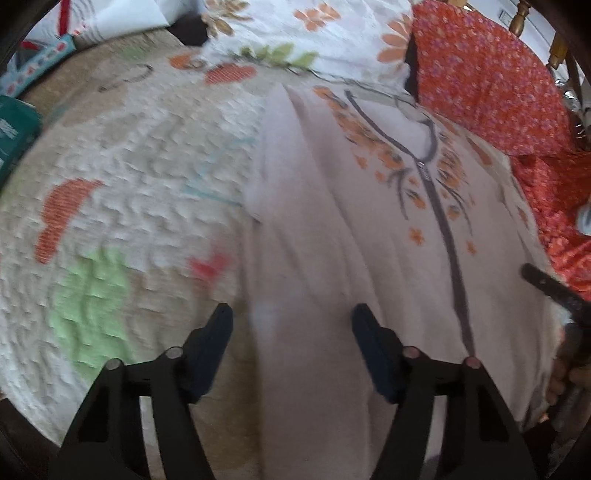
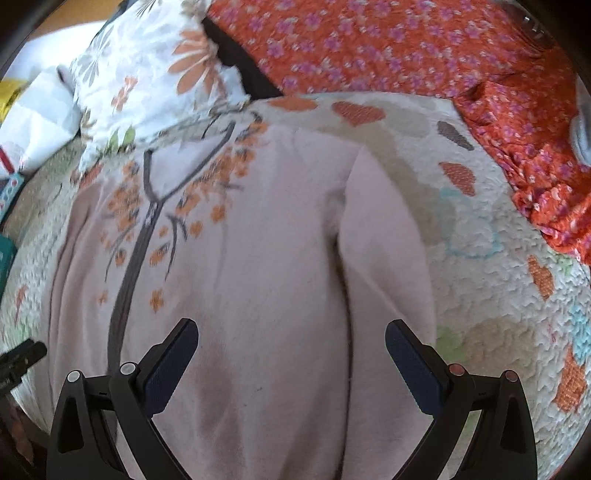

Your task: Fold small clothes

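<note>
A pale pink zip-up garment (image 1: 332,229) with a grey zipper and orange flower print lies flat on a quilted bedspread (image 1: 122,177). It also shows in the right wrist view (image 2: 266,236), with one sleeve (image 2: 384,236) lying along its right side. My left gripper (image 1: 291,317) is open and empty, just above the garment's left edge. My right gripper (image 2: 291,332) is open and empty, above the garment's lower body beside the sleeve. The tip of the right gripper shows at the left wrist view's right edge (image 1: 543,280).
An orange flowered cloth (image 2: 406,55) is heaped at the far right of the bed. A white flowered pillow (image 2: 147,74) lies behind the garment. A teal box (image 1: 14,133) sits at the left edge. A wooden bedpost (image 1: 517,18) stands at the back.
</note>
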`<move>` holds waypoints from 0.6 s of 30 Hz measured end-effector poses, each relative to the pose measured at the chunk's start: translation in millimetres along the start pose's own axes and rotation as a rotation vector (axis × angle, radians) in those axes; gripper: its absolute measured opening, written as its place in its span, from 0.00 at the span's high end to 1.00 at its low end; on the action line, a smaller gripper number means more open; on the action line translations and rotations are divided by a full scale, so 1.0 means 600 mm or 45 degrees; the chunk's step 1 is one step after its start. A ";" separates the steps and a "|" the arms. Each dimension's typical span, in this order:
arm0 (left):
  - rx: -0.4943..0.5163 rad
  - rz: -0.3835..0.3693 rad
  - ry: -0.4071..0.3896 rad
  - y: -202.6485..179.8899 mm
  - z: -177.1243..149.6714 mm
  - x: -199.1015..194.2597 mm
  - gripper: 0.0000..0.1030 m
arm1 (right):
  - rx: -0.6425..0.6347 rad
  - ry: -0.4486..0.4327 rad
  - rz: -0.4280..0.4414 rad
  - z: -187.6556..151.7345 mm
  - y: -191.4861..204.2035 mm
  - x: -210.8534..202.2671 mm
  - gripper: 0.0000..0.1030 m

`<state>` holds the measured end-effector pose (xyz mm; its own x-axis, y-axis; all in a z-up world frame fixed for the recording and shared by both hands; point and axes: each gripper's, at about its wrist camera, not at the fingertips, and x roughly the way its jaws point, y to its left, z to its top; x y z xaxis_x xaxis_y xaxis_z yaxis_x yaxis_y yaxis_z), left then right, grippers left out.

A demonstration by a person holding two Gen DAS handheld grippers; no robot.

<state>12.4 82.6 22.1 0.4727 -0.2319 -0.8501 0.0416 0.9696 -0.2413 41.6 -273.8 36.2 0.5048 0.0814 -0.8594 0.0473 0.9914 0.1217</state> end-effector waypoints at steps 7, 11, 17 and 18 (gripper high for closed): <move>-0.024 -0.032 0.011 -0.004 0.004 0.005 0.60 | -0.063 -0.006 -0.049 -0.009 0.005 0.005 0.00; -0.031 -0.004 0.020 0.006 0.005 0.005 0.76 | -0.051 0.004 -0.056 -0.010 0.000 0.007 0.00; 0.035 0.066 0.007 -0.007 0.002 0.004 0.81 | -0.056 -0.004 -0.072 -0.014 0.001 0.006 0.00; 0.053 0.091 0.002 -0.010 0.002 0.002 0.86 | -0.059 -0.006 -0.075 -0.015 0.002 0.005 0.00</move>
<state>13.9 76.8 22.9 0.4745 -0.1618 -0.8653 0.0446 0.9861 -0.1599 35.7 -271.6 29.2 0.5067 0.0224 -0.8618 0.0371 0.9982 0.0478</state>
